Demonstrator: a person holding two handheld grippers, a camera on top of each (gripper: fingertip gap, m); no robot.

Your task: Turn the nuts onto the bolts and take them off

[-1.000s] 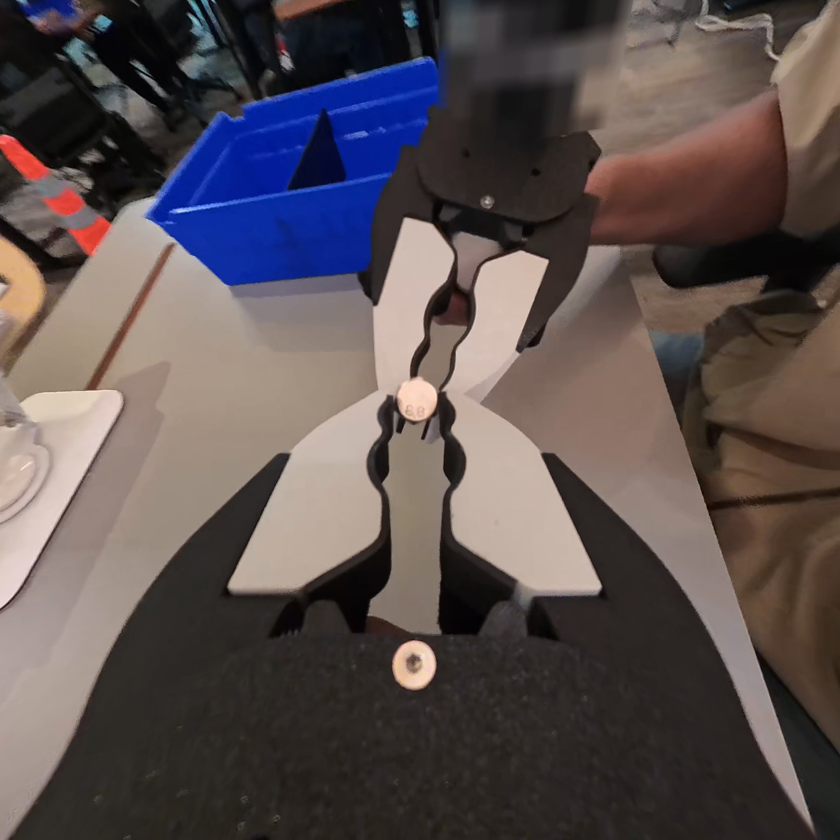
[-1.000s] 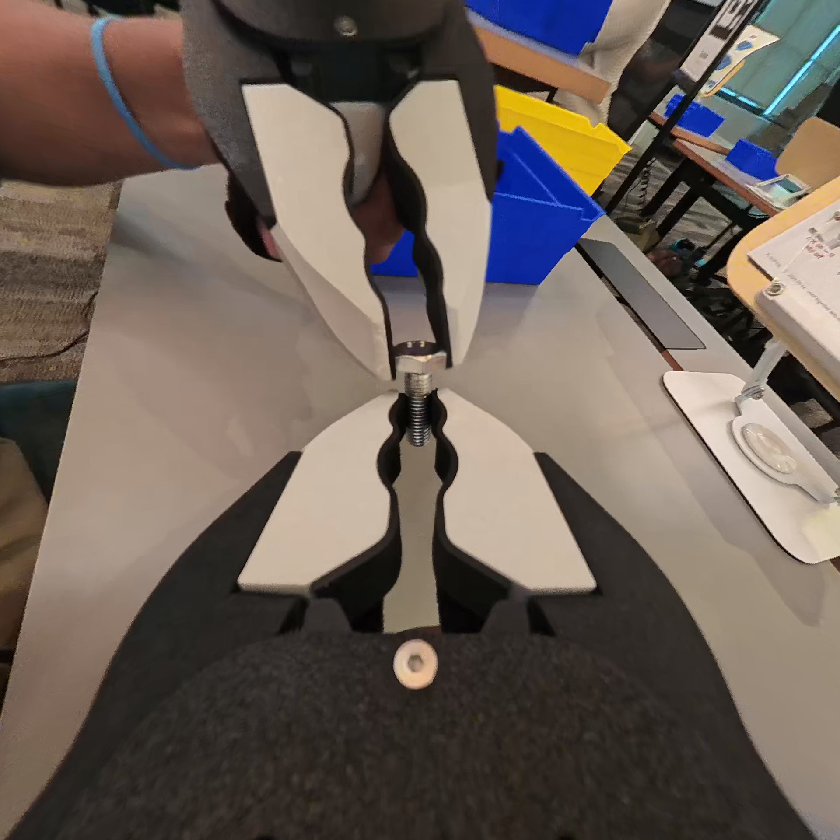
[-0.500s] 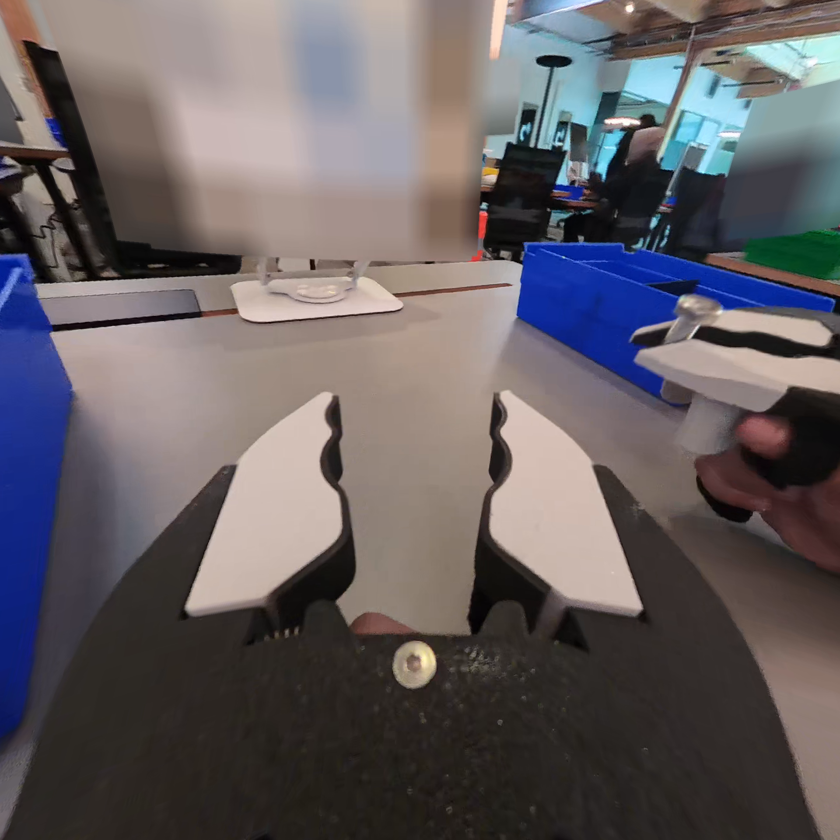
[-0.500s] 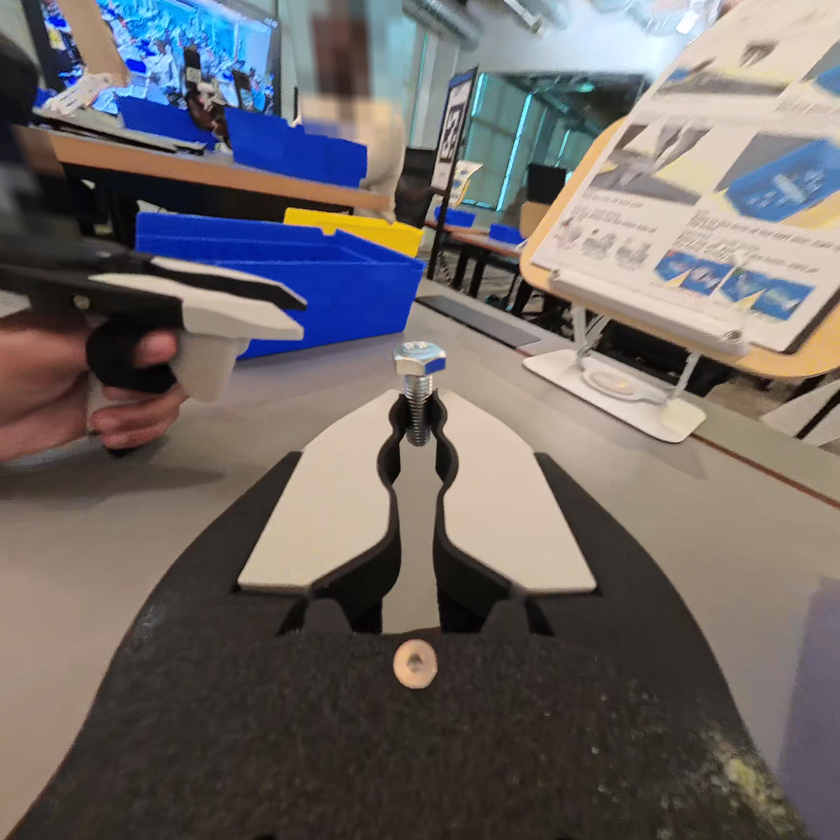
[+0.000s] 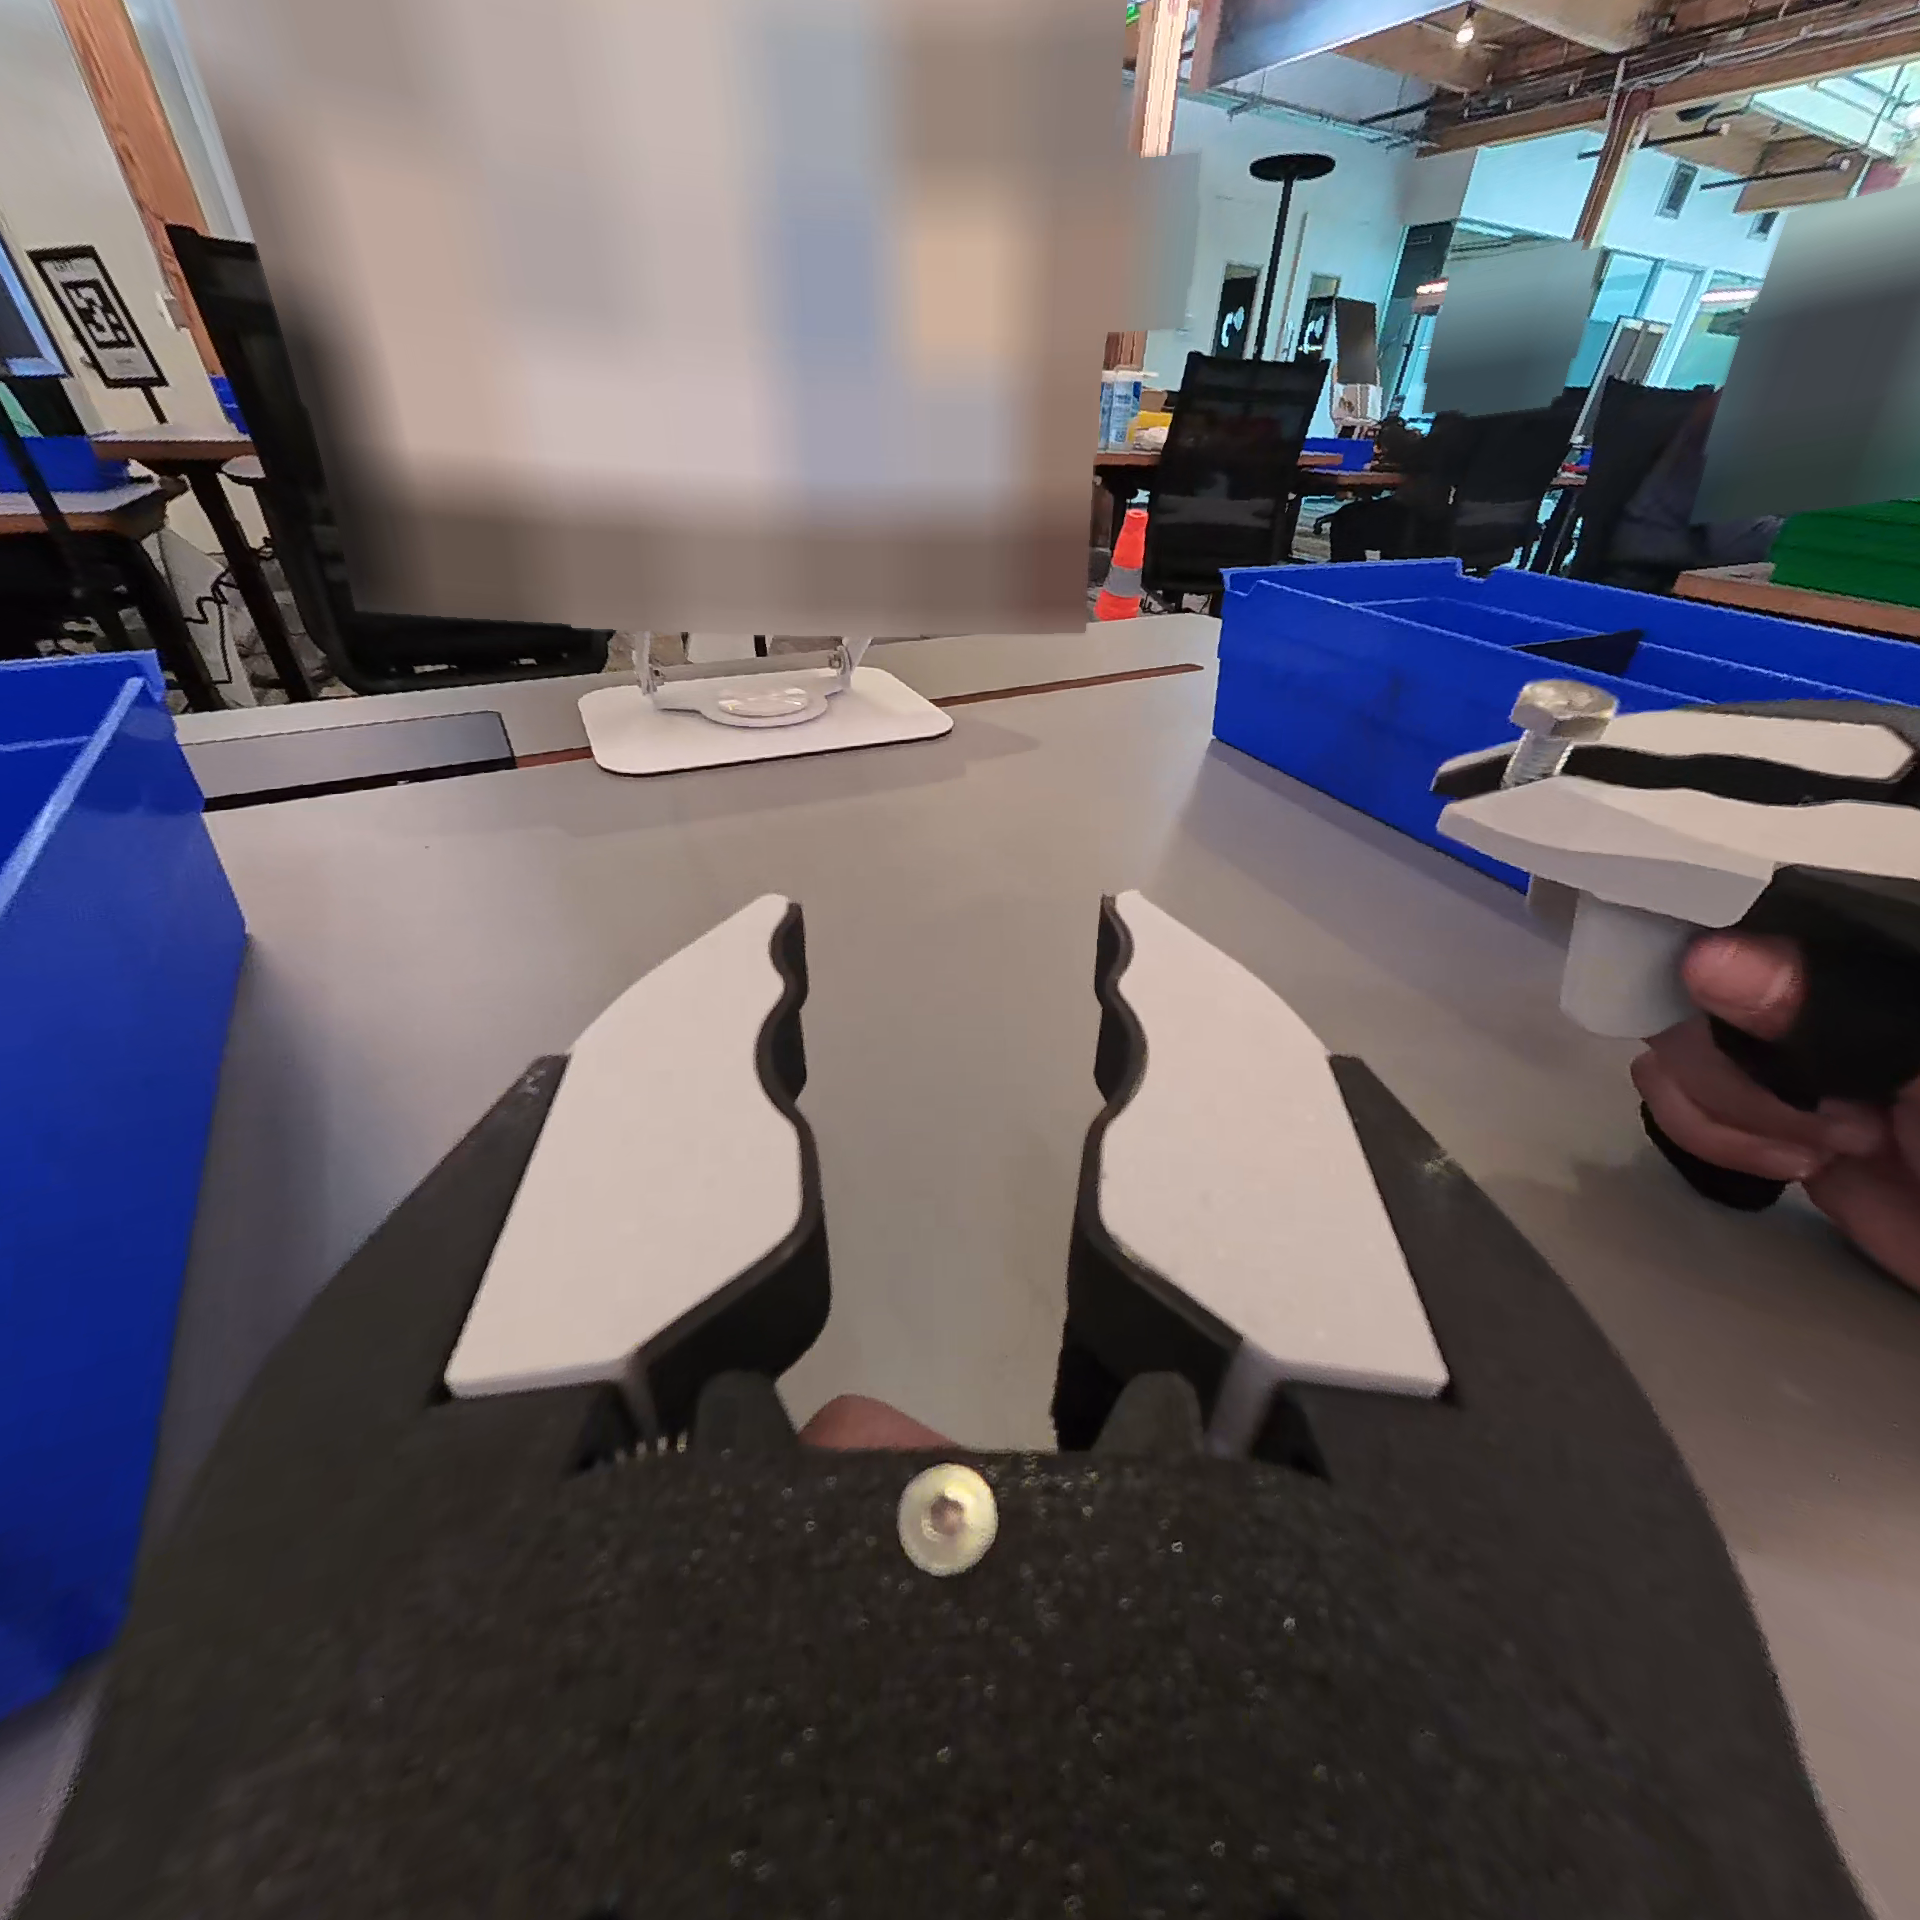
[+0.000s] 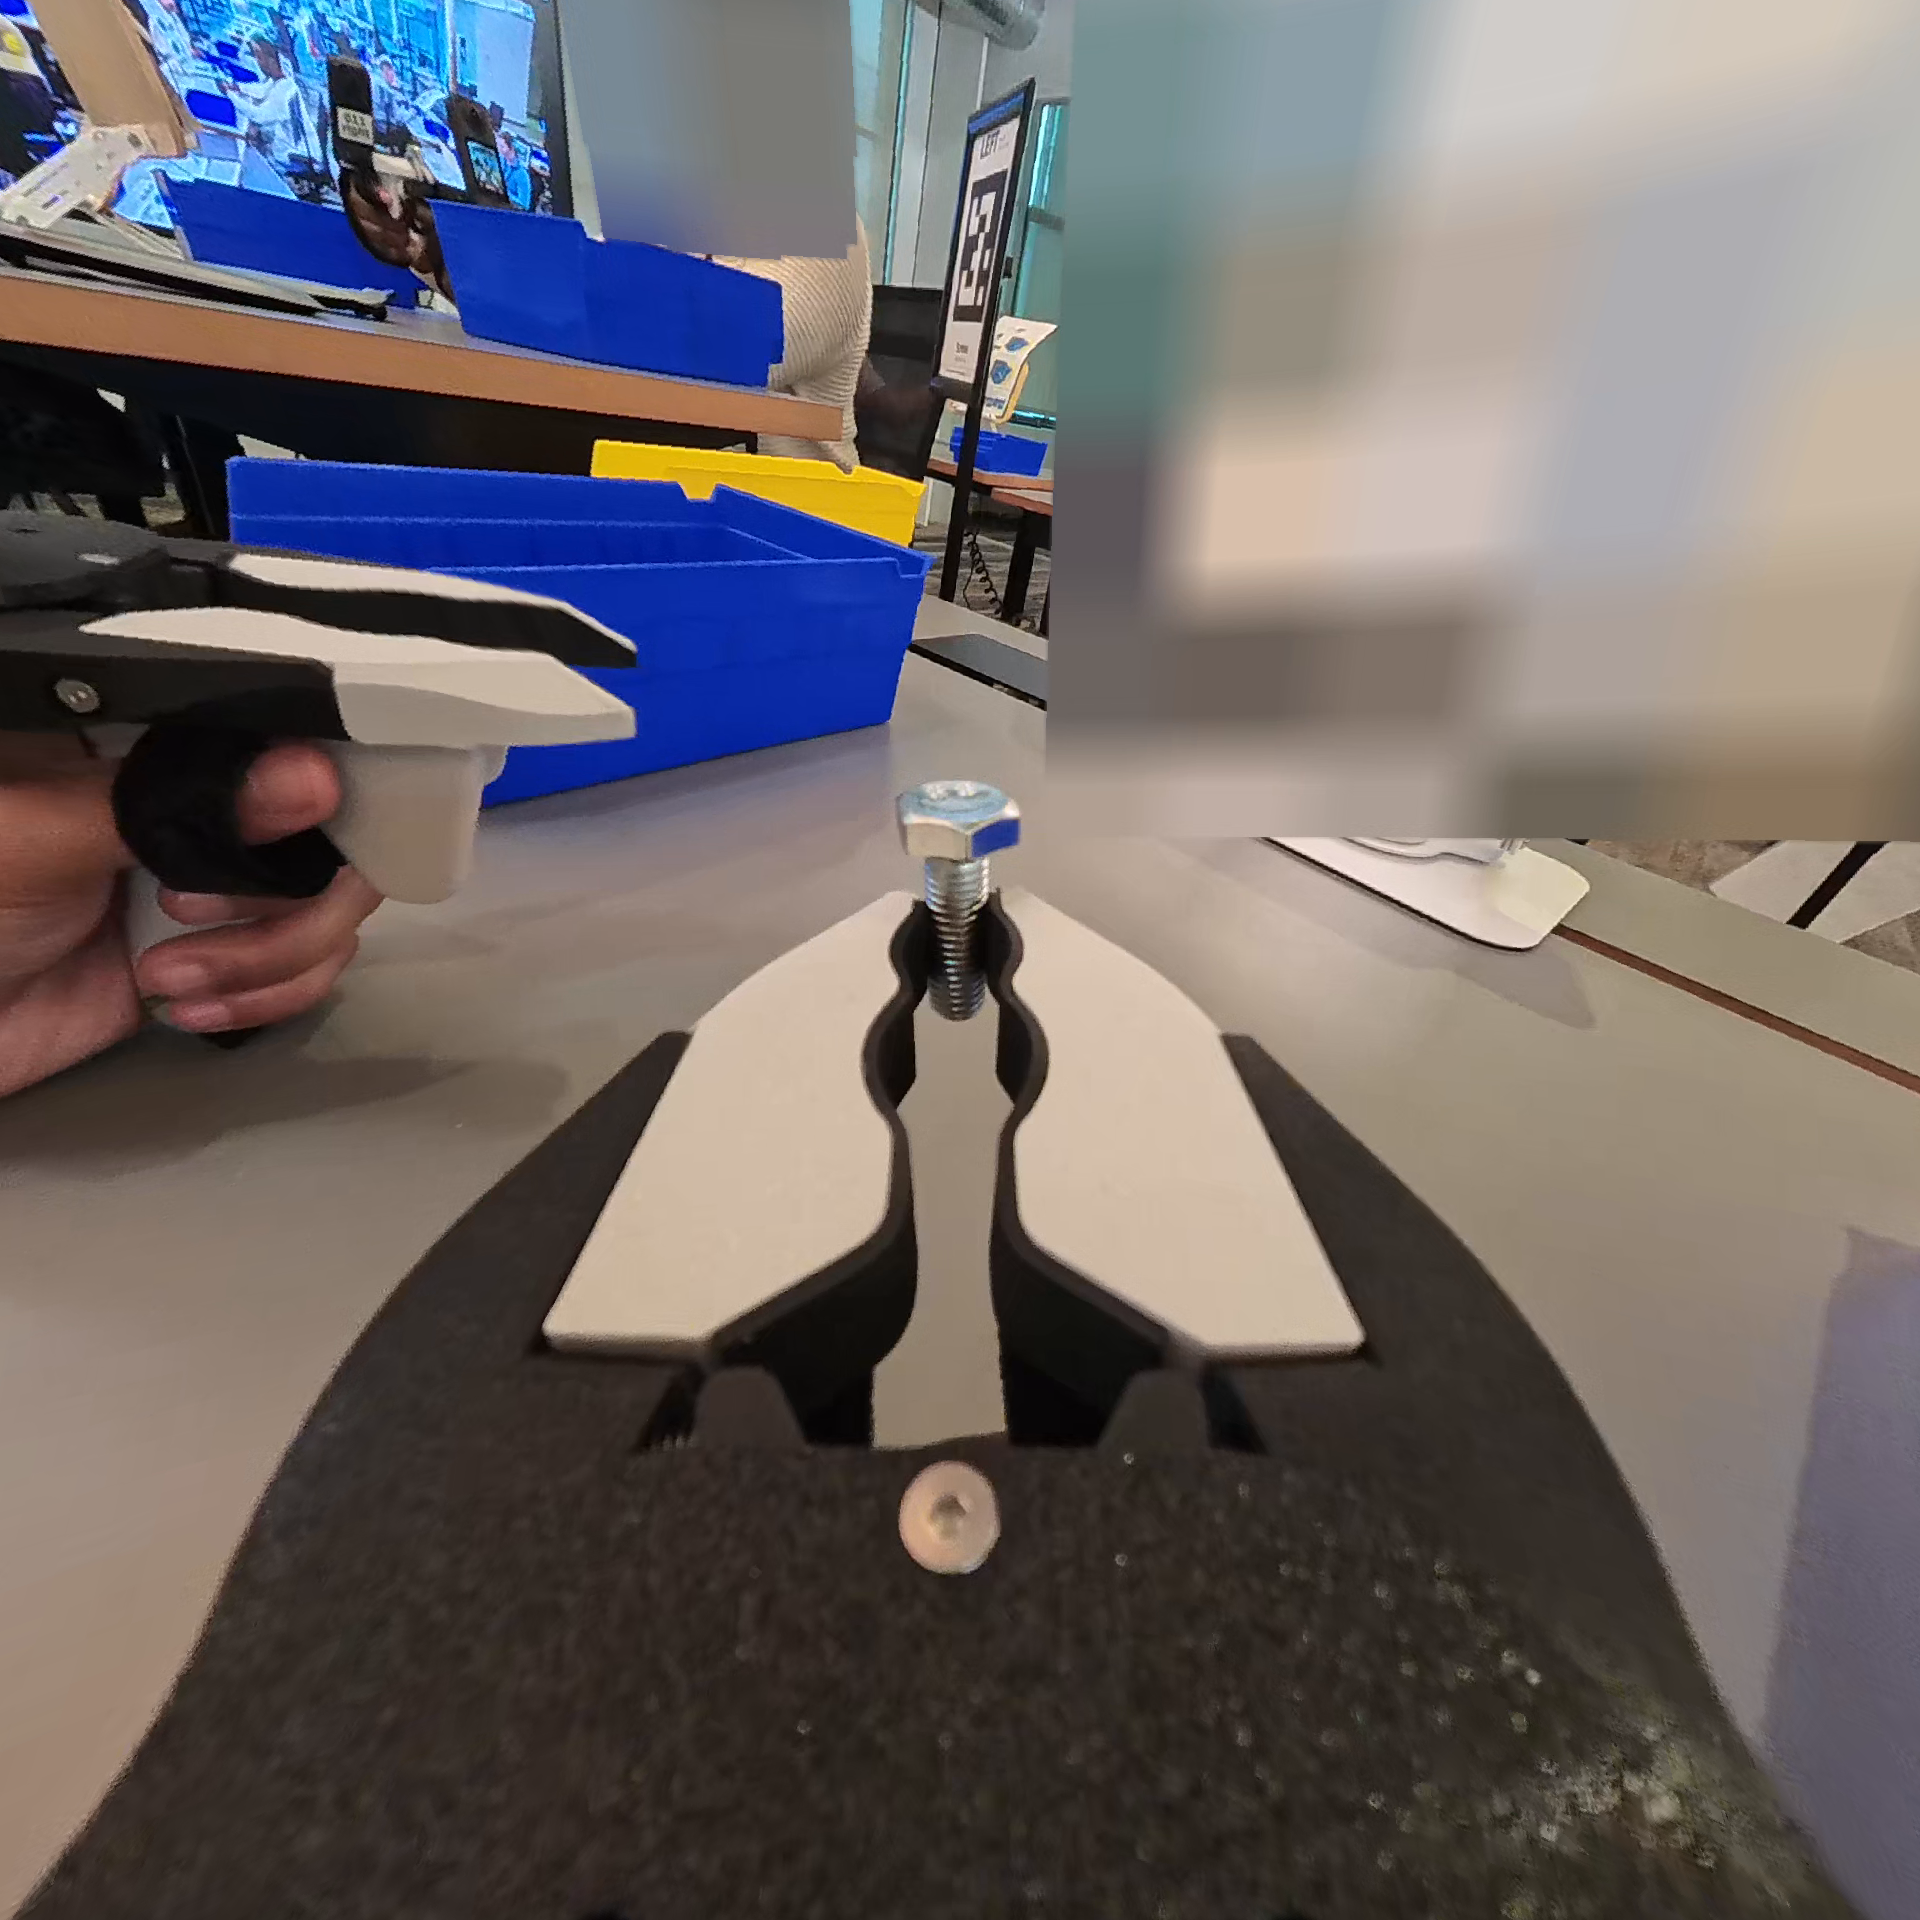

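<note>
Two grippers hover over the grey table (image 5: 935, 831): the right gripper (image 6: 956, 914) clamps an upright bolt (image 6: 956, 894) by its threads, the left gripper (image 5: 951, 935) gapes empty, well apart.

One bolt (image 6: 957, 894), two tools, three blue bins, one yellow bin (image 6: 769, 486).

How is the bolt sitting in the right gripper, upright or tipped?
Upright: bolt stands head-up, shank clamped between right gripper fingertips.

Grey table (image 5: 935, 852) in an open workshop, black chairs (image 5: 1236, 457), exposed-beam ceiling.
</note>
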